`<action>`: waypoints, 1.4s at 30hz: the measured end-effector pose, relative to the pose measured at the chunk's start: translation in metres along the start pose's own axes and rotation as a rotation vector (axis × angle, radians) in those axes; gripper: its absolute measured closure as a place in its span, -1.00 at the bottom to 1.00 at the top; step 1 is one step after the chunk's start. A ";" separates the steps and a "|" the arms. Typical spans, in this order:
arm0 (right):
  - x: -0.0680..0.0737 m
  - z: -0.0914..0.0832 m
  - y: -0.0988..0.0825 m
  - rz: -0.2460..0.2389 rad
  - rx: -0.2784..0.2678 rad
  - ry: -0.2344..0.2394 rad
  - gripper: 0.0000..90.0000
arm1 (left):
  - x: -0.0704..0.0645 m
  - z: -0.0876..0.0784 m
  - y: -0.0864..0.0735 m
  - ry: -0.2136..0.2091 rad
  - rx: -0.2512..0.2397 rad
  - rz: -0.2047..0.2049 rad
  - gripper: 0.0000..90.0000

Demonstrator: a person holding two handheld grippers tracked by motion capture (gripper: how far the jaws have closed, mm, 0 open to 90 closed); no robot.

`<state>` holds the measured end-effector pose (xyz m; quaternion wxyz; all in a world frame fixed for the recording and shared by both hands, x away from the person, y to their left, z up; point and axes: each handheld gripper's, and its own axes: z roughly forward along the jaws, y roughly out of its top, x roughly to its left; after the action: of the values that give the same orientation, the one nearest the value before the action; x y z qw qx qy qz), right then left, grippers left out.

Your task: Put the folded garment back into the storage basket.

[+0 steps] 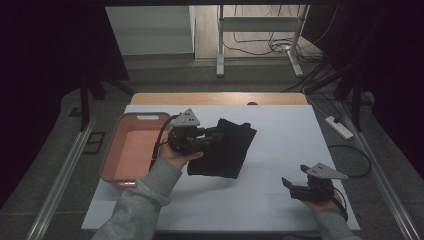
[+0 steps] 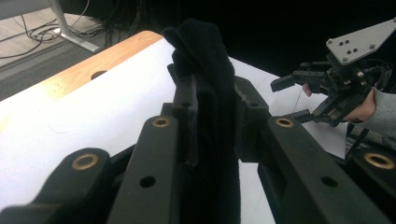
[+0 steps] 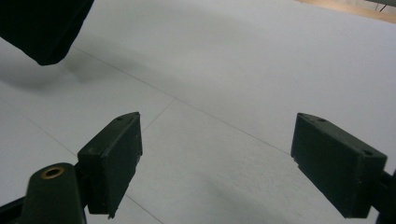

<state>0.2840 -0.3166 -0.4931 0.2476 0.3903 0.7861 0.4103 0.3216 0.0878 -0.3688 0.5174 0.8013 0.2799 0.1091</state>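
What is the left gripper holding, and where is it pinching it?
The left gripper is shut on the black cloth, pinching a bunched fold at its left edge. The right gripper is open and holds nothing.

White-topped table (image 1: 280, 150), pink tray (image 1: 131, 150) at left, black cloth (image 1: 225, 150) mid-table
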 end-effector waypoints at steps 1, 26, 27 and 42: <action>0.000 0.000 0.000 0.000 0.000 0.000 -0.62 | 0.000 -0.001 0.000 0.002 0.000 -0.001 0.65; 0.000 0.000 0.000 0.001 0.002 -0.006 -0.61 | 0.008 -0.018 -0.003 0.038 -0.017 -0.006 0.65; 0.000 0.000 0.000 0.001 0.002 -0.007 -0.61 | 0.009 -0.019 -0.003 0.040 -0.017 -0.007 0.65; -0.001 0.000 0.000 0.005 0.005 -0.012 -0.61 | 0.015 -0.033 -0.005 0.068 -0.024 -0.014 0.65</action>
<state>0.2842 -0.3175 -0.4933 0.2504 0.3952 0.7848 0.4065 0.3171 0.1230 -0.3606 0.5180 0.7888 0.3017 0.1360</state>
